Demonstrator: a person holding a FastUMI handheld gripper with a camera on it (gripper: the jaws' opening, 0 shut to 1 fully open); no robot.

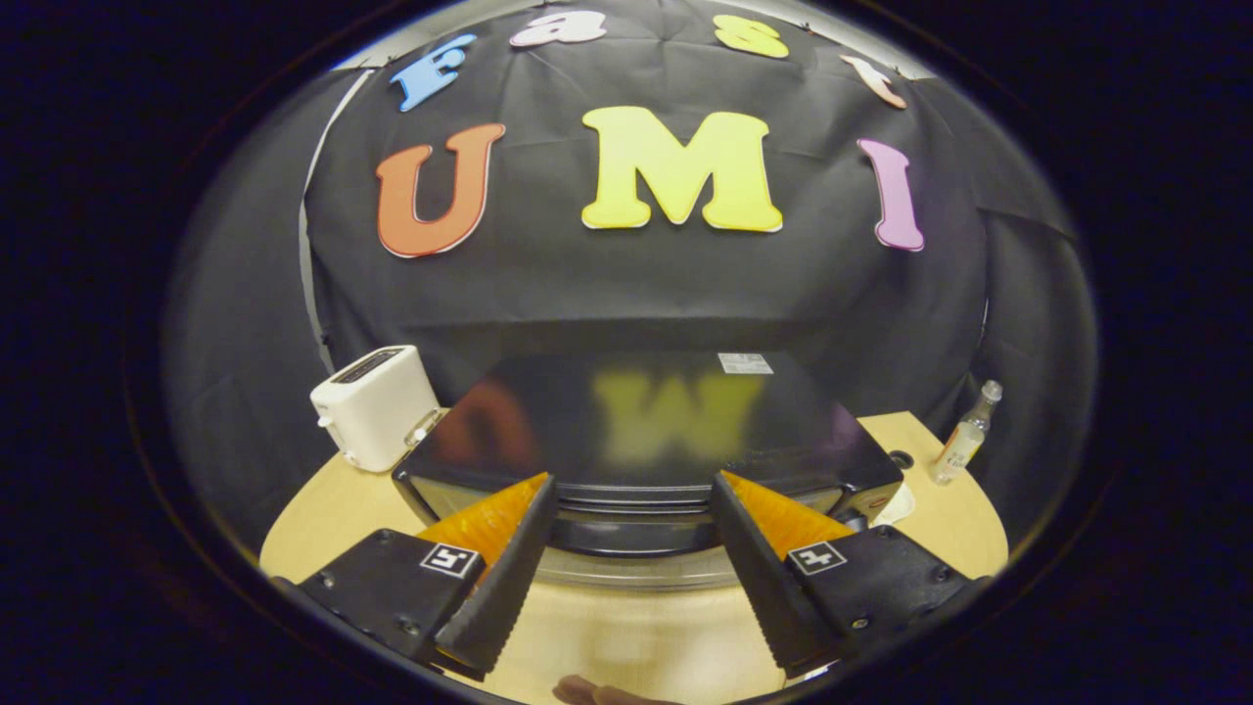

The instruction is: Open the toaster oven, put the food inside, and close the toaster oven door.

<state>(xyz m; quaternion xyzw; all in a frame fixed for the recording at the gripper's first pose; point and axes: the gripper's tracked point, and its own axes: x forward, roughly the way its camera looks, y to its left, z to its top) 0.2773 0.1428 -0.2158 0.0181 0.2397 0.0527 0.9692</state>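
Observation:
A black toaster oven (pixel 636 411) with a glossy top stands on a light wooden table (pixel 964 519), straight ahead of me and seen from above its front edge. Its dark door handle (pixel 631 537) runs along the top of the front, with a silver strip just below it. My gripper (pixel 631 487) is open, with the fingertips over the oven's front edge, one on each side of the handle and a wide gap between them. Nothing is between the fingers. A small brownish shape (pixel 587 691) peeks in at the table's near edge, too little of it to identify.
A white two-slot toaster (pixel 377 406) stands to the left of the oven, close to its corner. A small clear bottle (pixel 964 436) stands upright at the table's right edge, with a round hole (pixel 901 458) in the tabletop beside it. Black cloth hangs behind.

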